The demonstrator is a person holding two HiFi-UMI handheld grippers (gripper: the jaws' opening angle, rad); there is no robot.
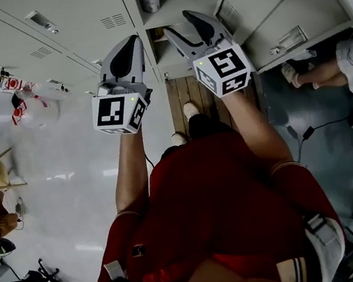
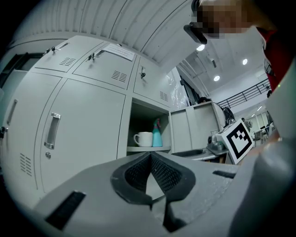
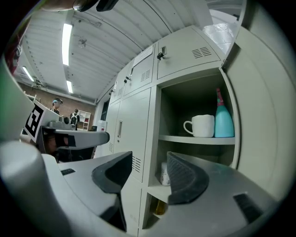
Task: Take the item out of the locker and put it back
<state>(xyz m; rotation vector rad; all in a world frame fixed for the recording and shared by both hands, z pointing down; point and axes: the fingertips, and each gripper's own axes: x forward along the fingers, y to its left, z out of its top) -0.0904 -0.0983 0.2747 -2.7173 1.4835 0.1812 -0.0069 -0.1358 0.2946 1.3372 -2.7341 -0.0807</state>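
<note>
Right claw [image 3: 149, 159] is released: its two jaws stand apart with nothing between them, and it is aimed level at the open locker [image 3: 187, 92]. White mug [image 3: 203, 126] stands upright on the upper shelf [image 3: 185, 138] of the open compartment, at 2 o'clock from the right claw and clear of it, handle toward 9 o'clock. Teal bottle [image 3: 223, 121] stands upright just beside the mug at its 3 o'clock. One level down, a white container [image 3: 164, 175] sits on the lower shelf, seen through the gap between the jaws. Locker door [image 3: 273, 115] hangs open at 3 o'clock of the compartment; closed locker doors [image 3: 132, 115] run on at 9 o'clock. Left claw [image 2: 150, 155] is clenched with its jaw tips together and empty; in the left gripper view the mug [image 2: 144, 139] and bottle [image 2: 157, 134] appear at 12 o'clock above its tips, well apart from them. In the head view the left claw [image 1: 130, 42] is held at 9 o'clock of the right claw [image 1: 176, 22], both before the locker front.
</note>
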